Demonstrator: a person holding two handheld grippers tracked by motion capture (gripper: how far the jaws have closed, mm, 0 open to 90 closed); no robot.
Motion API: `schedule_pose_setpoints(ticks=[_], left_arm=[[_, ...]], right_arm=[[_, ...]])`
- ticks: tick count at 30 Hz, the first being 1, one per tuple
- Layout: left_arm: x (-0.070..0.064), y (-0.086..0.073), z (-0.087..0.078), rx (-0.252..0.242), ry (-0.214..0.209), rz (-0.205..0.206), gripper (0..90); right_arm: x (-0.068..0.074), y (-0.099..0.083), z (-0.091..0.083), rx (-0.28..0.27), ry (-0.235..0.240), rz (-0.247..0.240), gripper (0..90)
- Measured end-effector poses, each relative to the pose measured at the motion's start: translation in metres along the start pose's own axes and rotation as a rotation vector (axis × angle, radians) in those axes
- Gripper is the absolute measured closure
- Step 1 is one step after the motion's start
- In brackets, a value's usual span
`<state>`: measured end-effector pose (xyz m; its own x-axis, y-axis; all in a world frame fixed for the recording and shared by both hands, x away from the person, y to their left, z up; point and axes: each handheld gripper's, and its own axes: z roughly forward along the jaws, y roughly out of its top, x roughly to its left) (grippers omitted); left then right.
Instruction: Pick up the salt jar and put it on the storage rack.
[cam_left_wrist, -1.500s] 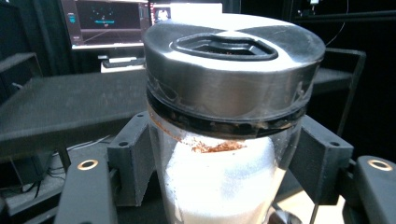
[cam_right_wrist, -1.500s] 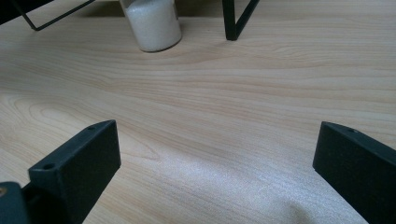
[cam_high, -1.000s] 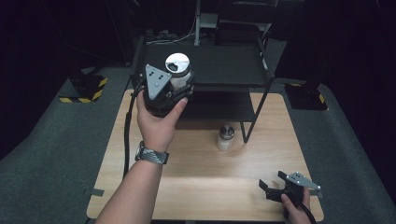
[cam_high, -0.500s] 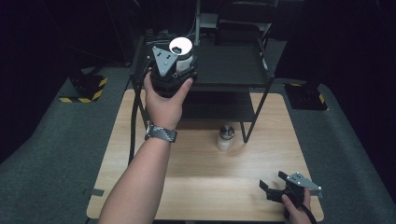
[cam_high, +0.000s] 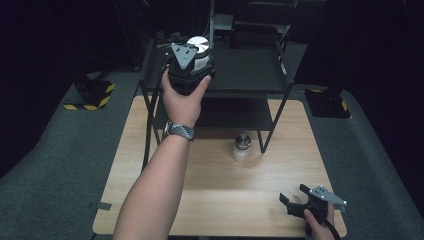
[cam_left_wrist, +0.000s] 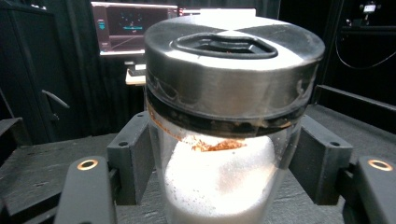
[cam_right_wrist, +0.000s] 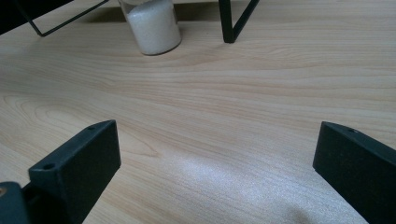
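A glass jar (cam_high: 199, 46) with a silver lid, white grains and a rusty brown smear inside, sits between the jaws of my left gripper (cam_high: 199, 59), which is shut on it over the left part of the black rack's top shelf (cam_high: 245, 70). In the left gripper view the jar (cam_left_wrist: 224, 140) stands close up, both pads (cam_left_wrist: 133, 156) pressed to its glass; whether its base touches the shelf is hidden. My right gripper (cam_high: 292, 194) rests open near the table's front right corner, with bare wood between its jaws (cam_right_wrist: 217, 154).
A second small jar of white grains (cam_high: 242, 147) (cam_right_wrist: 152, 25) stands on the wooden table (cam_high: 215, 190) beside a front leg of the rack (cam_high: 267, 132). A monitor (cam_left_wrist: 130, 28) glows behind the rack. Grey floor surrounds the table.
My left gripper has carried the jar forward and a little right, from in front of the rack to over its top shelf. The right gripper has stayed put.
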<state>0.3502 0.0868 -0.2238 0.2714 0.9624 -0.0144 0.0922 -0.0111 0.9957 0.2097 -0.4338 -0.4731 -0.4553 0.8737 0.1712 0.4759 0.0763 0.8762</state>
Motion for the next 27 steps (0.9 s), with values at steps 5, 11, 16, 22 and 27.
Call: schedule_pose_setpoints(ticks=[5,11,16,22,27], left_arm=[[0.0,-0.001,0.004,0.0,0.001,0.005,31.3],[0.0,-0.004,0.008,-0.005,-0.001,-0.006,31.1],[0.003,-0.006,0.011,-0.011,-0.012,-0.02,31.0],[0.001,-0.007,0.013,-0.008,-0.007,-0.026,30.8],[0.001,-0.009,0.015,-0.008,-0.007,-0.021,30.8]], right_arm=[[-0.001,0.0,0.0,0.0,0.001,0.004,0.4],[-0.001,0.0,0.0,0.0,0.001,0.004,0.4],[-0.001,0.0,0.0,0.001,0.001,0.005,0.4],[-0.001,0.0,0.0,0.0,0.001,0.008,0.4],[-0.001,0.0,0.0,-0.002,0.0,0.009,0.4]])
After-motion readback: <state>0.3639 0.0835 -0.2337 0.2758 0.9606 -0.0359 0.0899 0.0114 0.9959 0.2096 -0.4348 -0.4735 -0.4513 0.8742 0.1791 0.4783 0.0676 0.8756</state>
